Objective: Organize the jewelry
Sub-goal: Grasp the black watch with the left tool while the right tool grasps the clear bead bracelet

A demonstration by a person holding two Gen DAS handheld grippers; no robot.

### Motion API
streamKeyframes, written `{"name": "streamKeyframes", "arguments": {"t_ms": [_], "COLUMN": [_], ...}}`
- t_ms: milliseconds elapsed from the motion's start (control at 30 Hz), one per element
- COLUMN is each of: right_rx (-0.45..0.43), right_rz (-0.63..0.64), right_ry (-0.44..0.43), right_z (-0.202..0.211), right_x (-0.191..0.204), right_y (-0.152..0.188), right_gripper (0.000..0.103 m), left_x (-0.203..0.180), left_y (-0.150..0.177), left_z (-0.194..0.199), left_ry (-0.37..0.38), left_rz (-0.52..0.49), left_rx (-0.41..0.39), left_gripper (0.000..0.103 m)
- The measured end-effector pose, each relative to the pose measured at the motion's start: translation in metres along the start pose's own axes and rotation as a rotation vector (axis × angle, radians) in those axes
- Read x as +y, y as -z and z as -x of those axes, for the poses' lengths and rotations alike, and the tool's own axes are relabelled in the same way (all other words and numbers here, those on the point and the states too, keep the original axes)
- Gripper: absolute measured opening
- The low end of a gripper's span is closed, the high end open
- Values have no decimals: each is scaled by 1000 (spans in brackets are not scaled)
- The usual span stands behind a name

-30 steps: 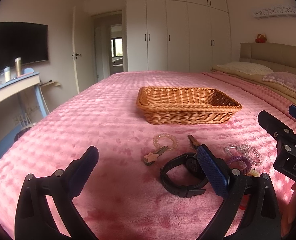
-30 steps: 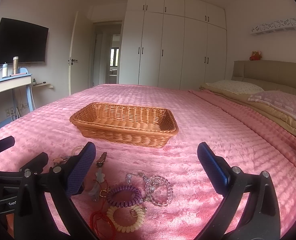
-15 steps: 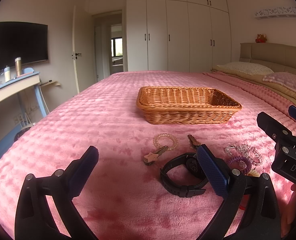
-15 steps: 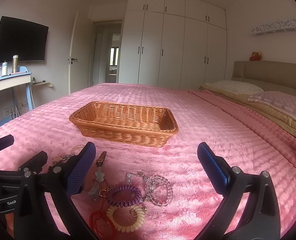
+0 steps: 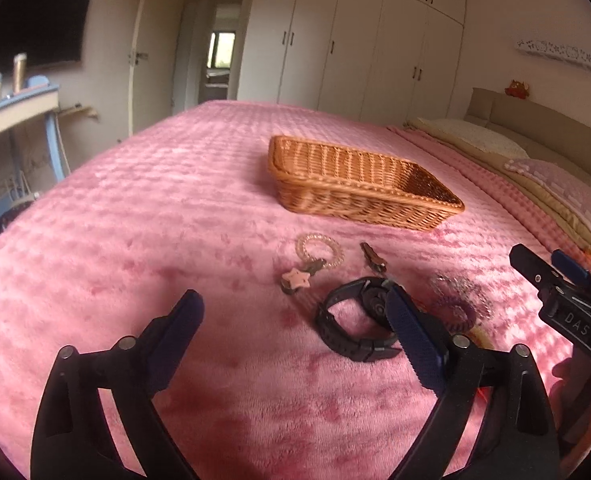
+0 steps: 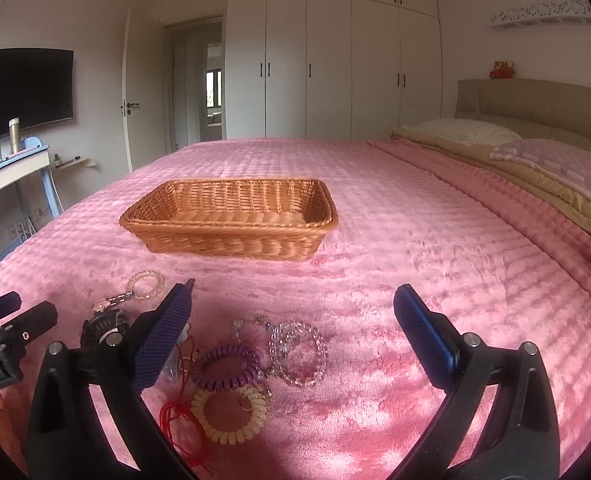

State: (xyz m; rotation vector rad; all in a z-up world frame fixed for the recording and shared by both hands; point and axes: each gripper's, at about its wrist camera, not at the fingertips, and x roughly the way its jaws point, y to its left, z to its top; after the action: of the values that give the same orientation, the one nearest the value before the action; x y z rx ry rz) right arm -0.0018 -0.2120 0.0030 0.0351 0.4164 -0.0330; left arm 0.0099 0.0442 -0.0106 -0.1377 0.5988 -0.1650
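Below, black watch (image 5: 355,330) just past spread left claw (image 5: 295,334); right claw (image 6: 293,326) spread over bracelets (image 6: 299,346).

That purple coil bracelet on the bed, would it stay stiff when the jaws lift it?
The purple coil bracelet looks like springy plastic spiral, so it would probably squash and stretch. It seems light. It touches the bead bracelet, which might drag along.
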Motion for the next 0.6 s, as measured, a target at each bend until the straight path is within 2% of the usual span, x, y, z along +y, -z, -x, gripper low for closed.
{"name": "streamKeyframes", "arguments": {"t_ms": [67,200,333,400,467,600], "right_rx": [46,136,237,288,331,378], "right_rz": [-9,-8,1,2,-5,5], "right_ry": [-19,-25,-34,-47,-75,-96], "right_z": [-1,-4,-13,-19,-26,-41], "right_x": [-10,-28,-44,-51,-55,-50], "right_y": [0,3,9,14,18,18], "right_gripper": [88,69,55,48,42,38], "left_x": [8,6,6,5,1,-3], "left_y": [-1,-4,-7,-9,-11,-15], "left_z": [-2,-8,-18,-24,-30,-43], "left_ry": [22,12,74,84,91,107], "left_rz": [5,-24,34,50,55,79], "left_rx": [65,165,255,276,289,316], "left_gripper": [84,68,57,53,41,40]}}
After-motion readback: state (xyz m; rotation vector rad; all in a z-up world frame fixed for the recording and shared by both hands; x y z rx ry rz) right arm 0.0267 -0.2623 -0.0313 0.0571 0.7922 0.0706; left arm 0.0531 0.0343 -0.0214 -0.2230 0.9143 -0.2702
